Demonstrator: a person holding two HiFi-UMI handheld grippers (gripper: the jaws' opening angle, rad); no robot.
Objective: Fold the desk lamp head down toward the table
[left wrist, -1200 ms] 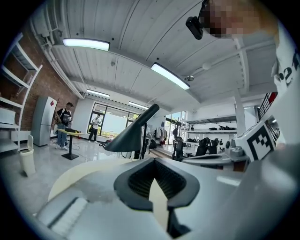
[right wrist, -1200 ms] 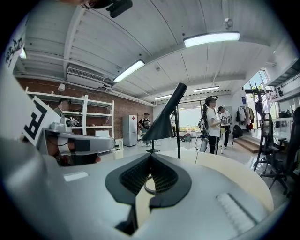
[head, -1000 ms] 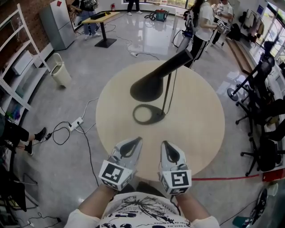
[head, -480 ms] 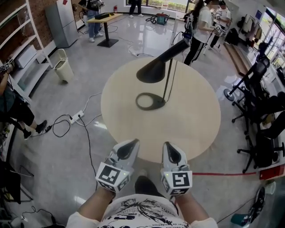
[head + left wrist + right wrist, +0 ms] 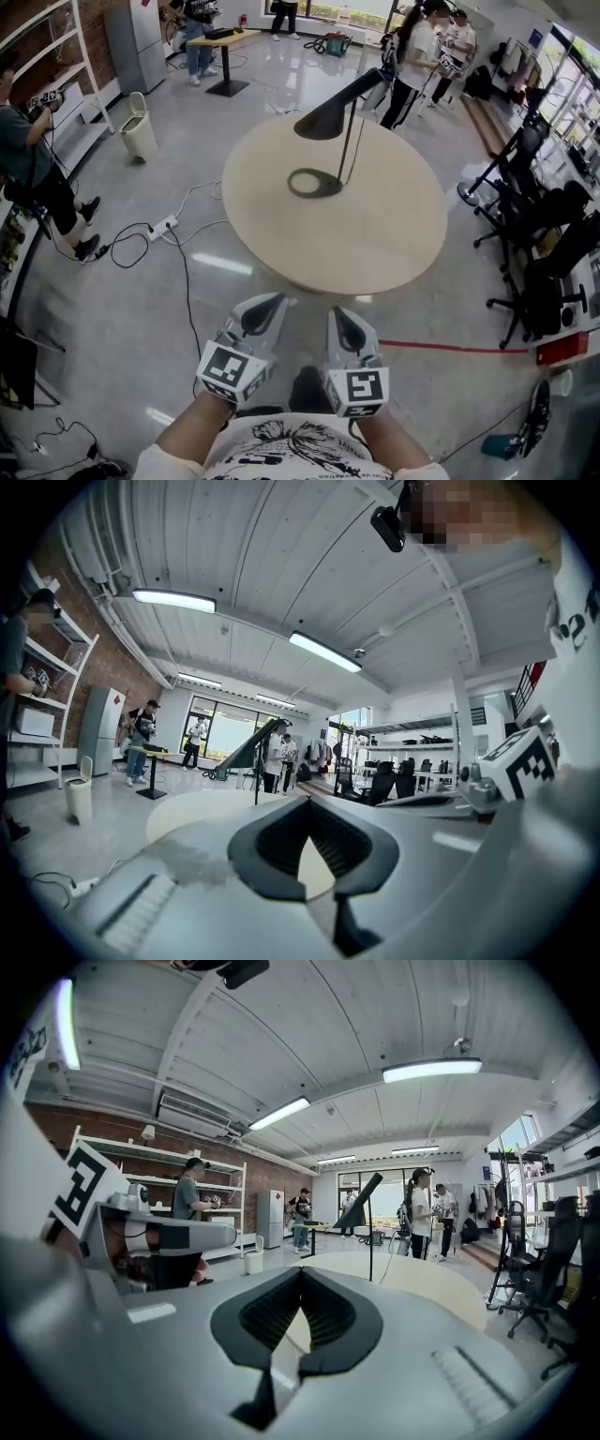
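A black desk lamp stands on the far side of a round beige table [image 5: 375, 234]. Its cone head [image 5: 328, 120] is raised on a slanted arm above the round base [image 5: 314, 182]. My left gripper [image 5: 267, 302] and right gripper [image 5: 339, 314] are side by side close to my body, over the floor short of the table's near edge, far from the lamp. Both are shut with nothing between the jaws. The left gripper view shows that gripper [image 5: 307, 801] with the lamp [image 5: 248, 750] small and distant. The right gripper [image 5: 302, 1271] looks toward the lamp [image 5: 361, 1199] above the table [image 5: 422, 1279].
Office chairs [image 5: 539, 234] crowd the right side. A red line [image 5: 450, 349] crosses the floor by the table. Cables and a power strip [image 5: 164, 228] lie on the floor at left, near a white bin [image 5: 137, 139]. People stand at left and beyond the table.
The view has drawn back from the table. The table and lamp now sit farther away. Both grippers, earlier over the table's near edge, are now over the floor, still shut.
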